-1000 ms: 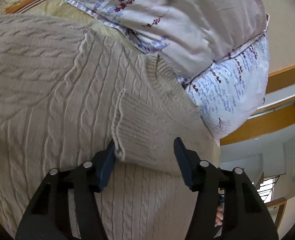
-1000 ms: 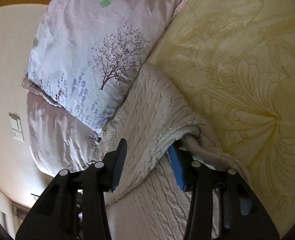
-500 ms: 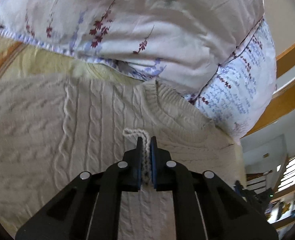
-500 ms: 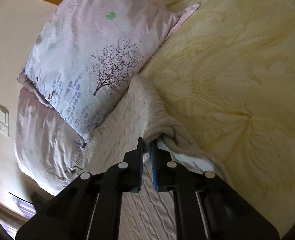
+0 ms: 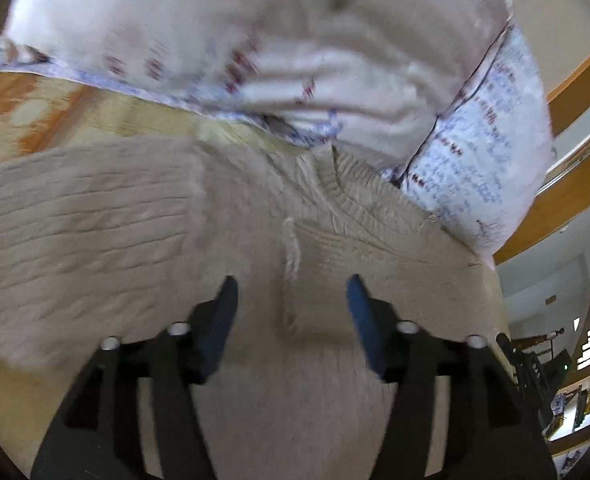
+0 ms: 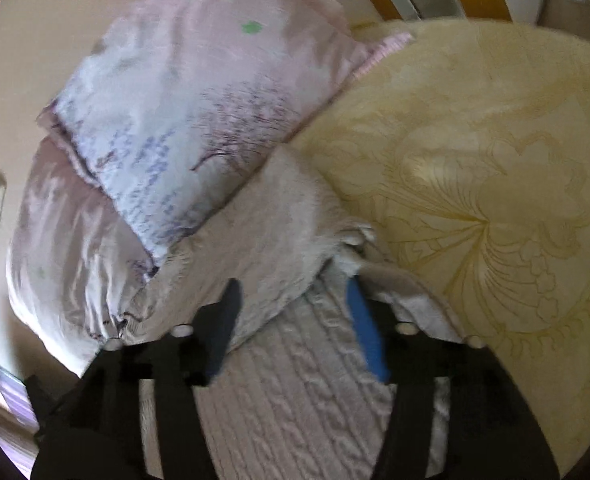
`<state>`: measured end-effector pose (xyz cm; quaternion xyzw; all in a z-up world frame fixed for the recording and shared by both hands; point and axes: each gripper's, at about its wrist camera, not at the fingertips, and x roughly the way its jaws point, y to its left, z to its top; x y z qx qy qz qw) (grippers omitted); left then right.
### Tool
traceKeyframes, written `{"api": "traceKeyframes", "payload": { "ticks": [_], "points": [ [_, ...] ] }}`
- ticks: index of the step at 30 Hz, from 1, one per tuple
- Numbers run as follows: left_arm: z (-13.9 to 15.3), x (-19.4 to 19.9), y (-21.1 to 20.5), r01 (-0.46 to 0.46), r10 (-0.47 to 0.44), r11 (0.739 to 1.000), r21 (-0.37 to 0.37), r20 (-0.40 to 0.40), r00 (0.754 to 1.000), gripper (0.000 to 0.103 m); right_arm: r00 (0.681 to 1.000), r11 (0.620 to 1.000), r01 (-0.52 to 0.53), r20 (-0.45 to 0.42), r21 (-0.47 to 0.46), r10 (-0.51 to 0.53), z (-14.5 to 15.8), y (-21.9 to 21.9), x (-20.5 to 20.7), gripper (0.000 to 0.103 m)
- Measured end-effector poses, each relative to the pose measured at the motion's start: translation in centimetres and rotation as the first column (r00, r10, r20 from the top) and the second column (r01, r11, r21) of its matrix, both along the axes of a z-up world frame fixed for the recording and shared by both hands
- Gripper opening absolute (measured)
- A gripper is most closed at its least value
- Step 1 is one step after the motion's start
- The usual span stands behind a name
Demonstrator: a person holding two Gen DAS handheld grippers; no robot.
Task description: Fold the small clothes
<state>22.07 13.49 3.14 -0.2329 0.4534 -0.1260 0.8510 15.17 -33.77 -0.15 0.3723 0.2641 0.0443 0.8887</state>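
A beige cable-knit sweater (image 5: 135, 216) lies on the yellow bedspread, its ribbed neckline toward the pillows. A folded ribbed cuff (image 5: 319, 272) lies on its chest. My left gripper (image 5: 293, 292) is open and empty, just above the cuff, one finger on each side of it. In the right wrist view the sweater (image 6: 303, 392) has a folded edge near the bedspread. My right gripper (image 6: 295, 300) is open and empty over that fold; the right blue pad (image 6: 365, 332) is beside the fold's fuzzy inner side.
Two floral pillows (image 5: 295, 48) lie right behind the sweater's neckline; they also show in the right wrist view (image 6: 199, 112). The yellow patterned bedspread (image 6: 495, 184) spreads to the right. A wooden headboard (image 5: 575, 80) and the bed's edge are at the right.
Both grippers were shut on sweater fabric half a second ago. Both have opened, let the fabric go and pulled back a little. The cuff and the fold lie where they were released.
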Motion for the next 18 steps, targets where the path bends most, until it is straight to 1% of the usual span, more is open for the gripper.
{"api": "traceKeyframes", "payload": {
  "ticks": [1, 2, 4, 5, 7, 8, 9, 10, 11, 14, 18],
  "points": [
    [0.5, -1.1, 1.0, -0.014, 0.014, 1.0, -0.003, 0.02, 1.0, 0.07, 0.999, 1.0, -0.026, 0.022, -0.016, 0.026, 0.3, 0.6, -0.1, 0.069],
    [1.1, -2.3, 2.3, -0.037, 0.037, 0.999, -0.007, 0.038, 0.999, 0.072, 0.998, 0.998, -0.056, 0.036, -0.028, 0.057, 0.5, 1.3, -0.1, 0.071],
    [2.0, -5.3, 5.6, -0.115, 0.115, 0.993, -0.01, 0.074, 0.991, 0.072, 0.991, 0.991, -0.124, 0.051, -0.044, 0.127, 0.7, 2.7, 0.0, 0.073],
    [2.2, -7.2, 7.6, -0.168, 0.168, 0.986, -0.005, 0.085, 0.982, 0.073, 0.985, 0.985, -0.162, 0.057, -0.054, 0.165, 0.7, 3.6, 0.2, 0.073],
    [2.2, -9.5, 10.2, -0.252, 0.251, 0.968, -0.005, 0.083, 0.964, 0.071, 0.974, 0.974, -0.212, 0.069, -0.075, 0.217, 0.8, 4.9, 0.2, 0.074],
    [1.8, -11.1, 12.3, -0.306, 0.307, 0.952, -0.026, 0.068, 0.949, 0.071, 0.966, 0.966, -0.241, 0.074, -0.091, 0.248, 0.8, 5.8, 0.4, 0.075],
    [1.4, -12.2, 14.0, -0.342, 0.344, 0.938, -0.05, 0.053, 0.937, 0.07, 0.962, 0.961, -0.257, 0.075, -0.1, 0.264, 0.8, 6.3, 0.3, 0.075],
    [1.1, -12.7, 15.0, -0.374, 0.376, 0.926, -0.061, 0.04, 0.926, 0.065, 0.956, 0.956, -0.273, 0.075, -0.109, 0.282, 0.7, 6.8, 0.4, 0.076],
    [0.7, -13.3, 16.3, -0.412, 0.414, 0.908, -0.071, 0.023, 0.91, 0.064, 0.952, 0.95, -0.29, 0.071, -0.118, 0.299, 0.7, 7.3, 0.4, 0.076],
    [-0.6, -14.6, 20.2, -0.532, 0.533, 0.837, -0.128, -0.032, 0.846, 0.06, 0.946, 0.944, -0.304, 0.078, -0.125, 0.315, 0.8, 7.6, 0.2, 0.076],
    [-1.8, -14.8, 23.2, -0.613, 0.613, 0.766, -0.192, -0.069, 0.787, 0.058, 0.948, 0.948, -0.305, 0.07, -0.094, 0.312, 0.4, 7.1, 0.0, 0.077]
  ]
}}
